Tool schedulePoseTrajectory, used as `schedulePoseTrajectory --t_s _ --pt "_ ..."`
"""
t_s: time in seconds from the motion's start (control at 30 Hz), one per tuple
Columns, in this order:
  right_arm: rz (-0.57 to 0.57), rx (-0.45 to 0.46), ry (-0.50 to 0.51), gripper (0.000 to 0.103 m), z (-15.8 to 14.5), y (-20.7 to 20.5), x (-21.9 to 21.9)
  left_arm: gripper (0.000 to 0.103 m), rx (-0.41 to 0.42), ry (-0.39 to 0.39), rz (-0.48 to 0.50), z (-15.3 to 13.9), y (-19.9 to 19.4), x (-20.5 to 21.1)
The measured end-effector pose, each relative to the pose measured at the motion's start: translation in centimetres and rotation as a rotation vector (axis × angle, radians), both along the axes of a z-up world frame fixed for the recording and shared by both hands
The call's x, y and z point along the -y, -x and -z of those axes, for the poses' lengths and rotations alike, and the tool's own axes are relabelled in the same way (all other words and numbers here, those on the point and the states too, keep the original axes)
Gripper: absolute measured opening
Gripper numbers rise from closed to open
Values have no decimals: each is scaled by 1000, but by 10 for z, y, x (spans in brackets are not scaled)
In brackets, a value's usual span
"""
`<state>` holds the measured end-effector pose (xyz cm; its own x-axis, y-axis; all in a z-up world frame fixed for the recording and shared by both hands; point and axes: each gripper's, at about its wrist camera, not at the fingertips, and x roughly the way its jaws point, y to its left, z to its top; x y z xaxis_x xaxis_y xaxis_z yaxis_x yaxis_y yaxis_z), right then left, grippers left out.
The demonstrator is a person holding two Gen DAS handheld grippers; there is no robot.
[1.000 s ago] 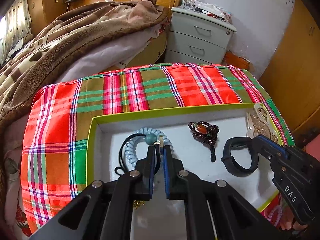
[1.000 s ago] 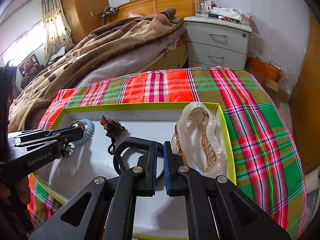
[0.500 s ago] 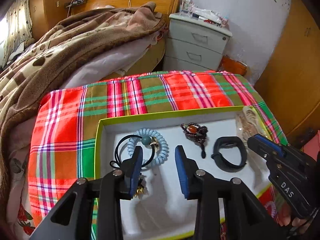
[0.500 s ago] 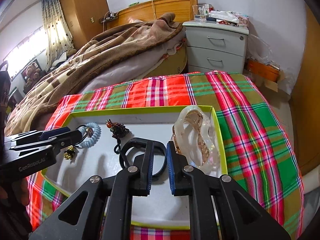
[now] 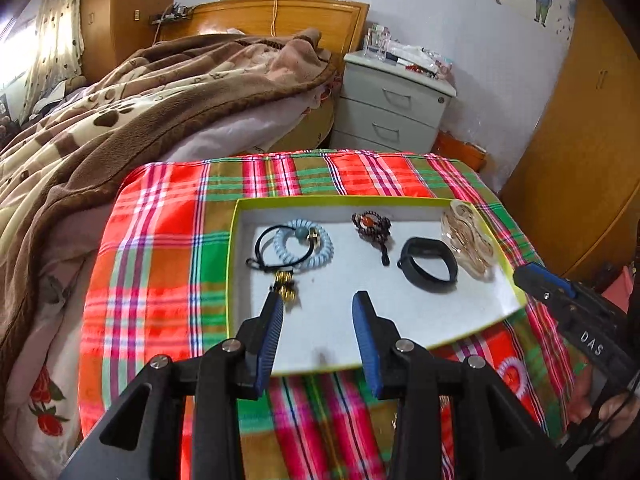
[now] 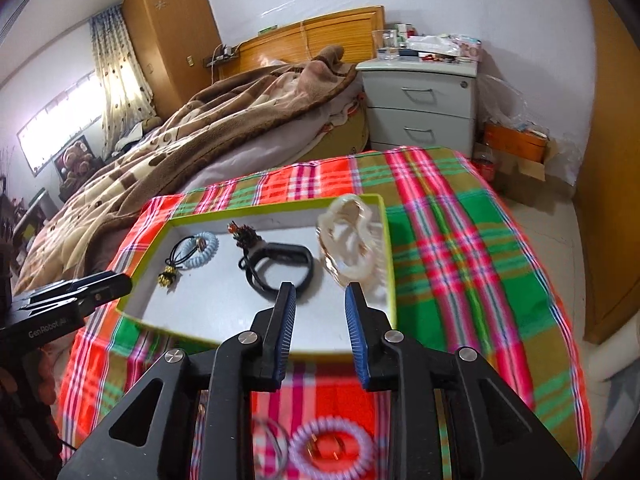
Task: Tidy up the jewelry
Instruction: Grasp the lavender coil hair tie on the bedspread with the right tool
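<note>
lying in the tray (image 5: 234, 264), the band (image 5: 428, 265) sits just beyond the right gripper (image 6: 320, 312); both it and the left gripper (image 5: 318, 318) have just been opening, empty.

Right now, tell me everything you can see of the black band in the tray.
The black band is a closed loop with a wider, flat section along its far side, matte like rubber or silicone. It lies on the white floor of the green-rimmed tray, tipped slightly on its edge, between the dark beaded bracelet and the translucent hair claw. In the right wrist view it seems to touch or overlap the bracelet's cord. No gripper touches it.
</note>
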<state>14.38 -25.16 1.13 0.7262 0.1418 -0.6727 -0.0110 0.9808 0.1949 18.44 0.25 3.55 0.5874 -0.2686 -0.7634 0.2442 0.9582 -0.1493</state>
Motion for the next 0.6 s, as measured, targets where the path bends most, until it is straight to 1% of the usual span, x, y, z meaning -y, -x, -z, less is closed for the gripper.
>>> schedulePoseTrajectory --t_s 0.17,0.33,0.43,0.6 --pt "16 -27 16 27 8 21 11 38 4 31 5 0 27 -5" --pt "22 -73 13 27 26 38 21 39 -14 61 5 6 48 -8" --pt "9 -92 0 27 34 45 23 40 -31 63 4 12 58 -10" --pt "-24 -114 7 27 41 48 19 41 -63 79 -4 22 70 -16"
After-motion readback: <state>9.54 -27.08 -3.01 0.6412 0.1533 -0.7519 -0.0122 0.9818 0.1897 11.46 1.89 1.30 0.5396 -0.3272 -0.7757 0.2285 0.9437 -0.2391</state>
